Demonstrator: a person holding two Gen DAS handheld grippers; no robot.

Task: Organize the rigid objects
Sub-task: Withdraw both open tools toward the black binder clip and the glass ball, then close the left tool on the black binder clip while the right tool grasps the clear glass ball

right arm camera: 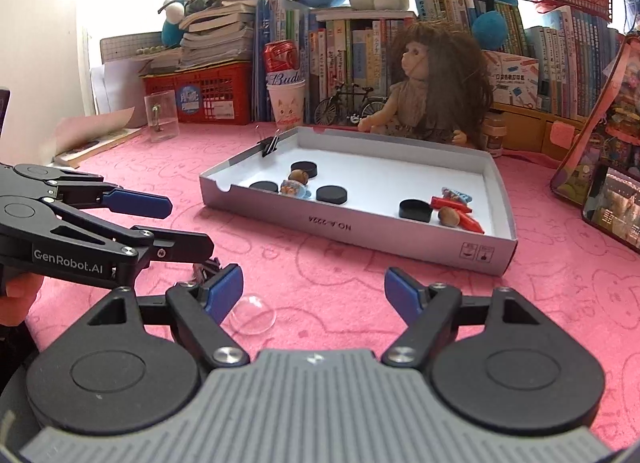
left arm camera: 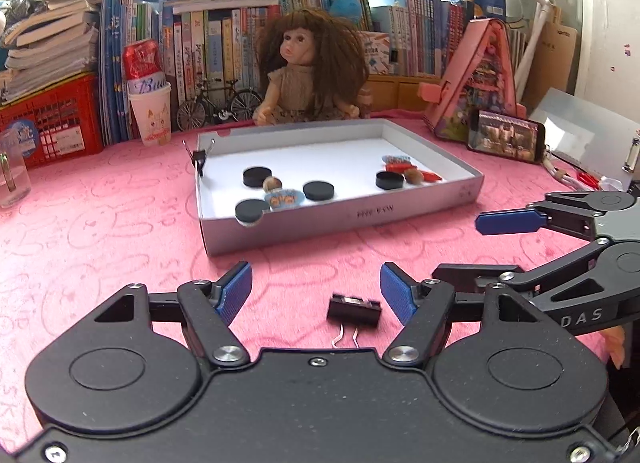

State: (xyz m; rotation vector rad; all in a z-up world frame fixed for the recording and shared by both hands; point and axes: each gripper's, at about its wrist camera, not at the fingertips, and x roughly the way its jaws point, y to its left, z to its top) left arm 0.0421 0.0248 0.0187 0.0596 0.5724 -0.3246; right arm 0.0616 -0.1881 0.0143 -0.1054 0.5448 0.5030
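A grey cardboard tray [left arm camera: 340,225] [right arm camera: 360,225] lies on the pink cloth. It holds several black discs [left arm camera: 319,190] [right arm camera: 331,195], small nuts and colourful trinkets [right arm camera: 456,205]. One black binder clip [left arm camera: 199,159] [right arm camera: 269,146] is clamped on the tray's rim. Another binder clip [left arm camera: 354,309] lies on the cloth between the fingers of my left gripper [left arm camera: 316,287] [right arm camera: 188,227], which is open and does not touch it. My right gripper [right arm camera: 314,291] [left arm camera: 458,249] is open too, with a clear plastic dome [right arm camera: 254,315] on the cloth beside its left finger.
A doll [left arm camera: 308,71] sits behind the tray, before rows of books. A cup with a can [left arm camera: 150,111], a red crate [left arm camera: 52,127] and a glass [left arm camera: 12,167] stand at the left. A phone [left arm camera: 506,137] and a pink toy house [left arm camera: 476,79] are at the right.
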